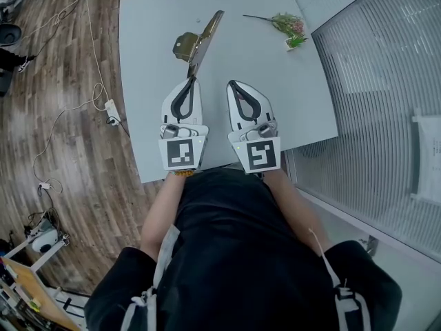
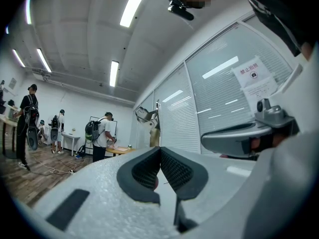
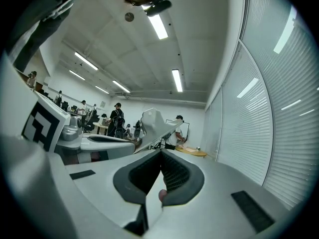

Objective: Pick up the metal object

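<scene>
The metal object [image 1: 200, 41] is a brass-coloured hinged bracket with a long thin blade, over the white table [image 1: 145, 88]. Its near end runs into the tip of my left gripper [image 1: 191, 80], which is shut on it. In the left gripper view the jaws [image 2: 160, 149] meet, and the metal object [image 2: 147, 115] rises just beyond them. My right gripper [image 1: 233, 83] lies beside the left one, shut with nothing between its pads [image 3: 160, 151]. From the right gripper view the metal object [image 3: 154, 124] sticks up to the left, past the left gripper's body.
A small sprig of artificial flowers [image 1: 289, 26] lies at the table's far right. A glass wall with blinds [image 1: 386, 95] runs along the right side. Cables and a power strip [image 1: 110, 110] lie on the wooden floor to the left. People stand at far desks.
</scene>
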A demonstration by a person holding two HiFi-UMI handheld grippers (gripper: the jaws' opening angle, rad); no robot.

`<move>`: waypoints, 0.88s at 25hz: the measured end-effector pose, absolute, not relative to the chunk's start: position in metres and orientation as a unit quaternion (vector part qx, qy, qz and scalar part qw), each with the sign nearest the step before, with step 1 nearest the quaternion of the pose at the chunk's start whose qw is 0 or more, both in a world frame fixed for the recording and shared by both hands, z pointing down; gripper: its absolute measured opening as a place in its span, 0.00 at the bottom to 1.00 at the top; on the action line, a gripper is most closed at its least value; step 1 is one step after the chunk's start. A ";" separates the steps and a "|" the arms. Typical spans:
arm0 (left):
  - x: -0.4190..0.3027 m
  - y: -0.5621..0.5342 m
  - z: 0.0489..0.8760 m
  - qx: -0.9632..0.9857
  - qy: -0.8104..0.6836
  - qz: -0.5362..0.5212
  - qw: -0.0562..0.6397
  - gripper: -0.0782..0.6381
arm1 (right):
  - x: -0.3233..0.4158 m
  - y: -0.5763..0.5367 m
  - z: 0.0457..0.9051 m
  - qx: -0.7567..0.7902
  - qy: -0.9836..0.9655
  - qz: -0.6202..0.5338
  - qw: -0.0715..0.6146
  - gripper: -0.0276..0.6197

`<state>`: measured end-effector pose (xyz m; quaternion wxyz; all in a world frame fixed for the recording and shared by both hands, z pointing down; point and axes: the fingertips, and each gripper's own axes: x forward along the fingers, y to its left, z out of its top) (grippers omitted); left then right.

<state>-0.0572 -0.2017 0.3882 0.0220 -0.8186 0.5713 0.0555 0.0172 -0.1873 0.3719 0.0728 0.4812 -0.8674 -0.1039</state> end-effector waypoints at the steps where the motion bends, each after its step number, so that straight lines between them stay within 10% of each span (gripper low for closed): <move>1: -0.057 -0.202 0.389 -0.819 0.571 0.056 0.023 0.12 | 0.017 -0.188 0.375 0.481 -0.868 -0.102 0.075 0.04; 22: -0.050 -0.201 0.410 -0.828 0.558 0.049 0.005 0.12 | 0.041 -0.188 0.419 0.483 -0.865 -0.064 0.123 0.04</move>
